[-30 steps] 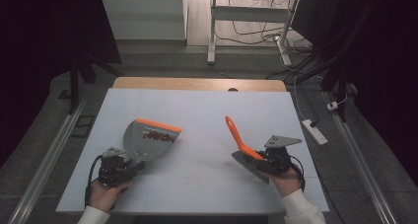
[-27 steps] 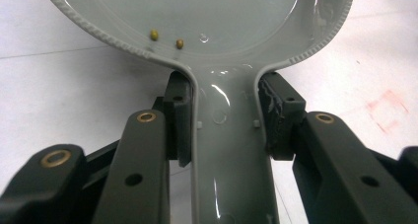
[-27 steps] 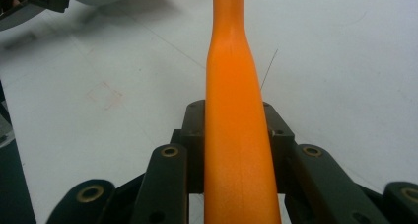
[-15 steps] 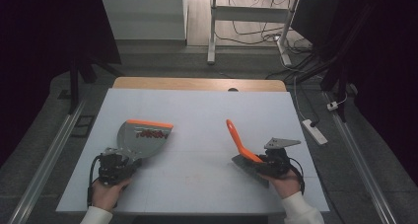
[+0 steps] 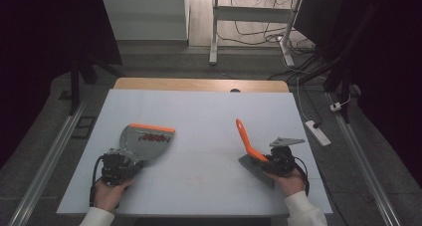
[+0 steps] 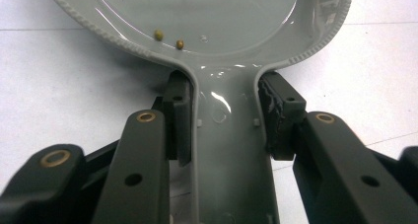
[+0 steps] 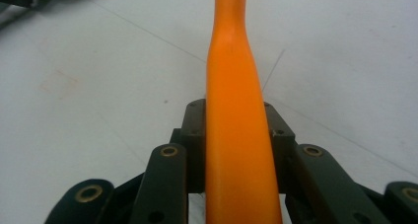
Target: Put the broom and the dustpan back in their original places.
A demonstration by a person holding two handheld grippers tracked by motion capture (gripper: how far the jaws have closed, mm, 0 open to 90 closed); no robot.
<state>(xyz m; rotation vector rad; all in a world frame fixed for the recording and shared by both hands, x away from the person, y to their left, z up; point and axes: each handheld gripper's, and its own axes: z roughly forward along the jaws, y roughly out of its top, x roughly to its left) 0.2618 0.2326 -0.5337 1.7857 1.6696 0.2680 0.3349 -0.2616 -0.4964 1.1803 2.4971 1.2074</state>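
Two tools in my claws, one each:
Desk: I see a white top with a wooden strip along its far edge.
Dustpan: grey, orange front lip, lying on the near left of the desk; dark red writing under the lip, too small for me to read.
Dustpan contents: two small yellow-green beads sit in the pan near the neck of the handle.
Brush: orange handle tilted up and away, dark bristle head down on the near right of the desk, well apart from the dustpan.
Left claw: I have it clamped on the dustpan's grey handle.
Right claw: I have it clamped on the brush's orange handle.
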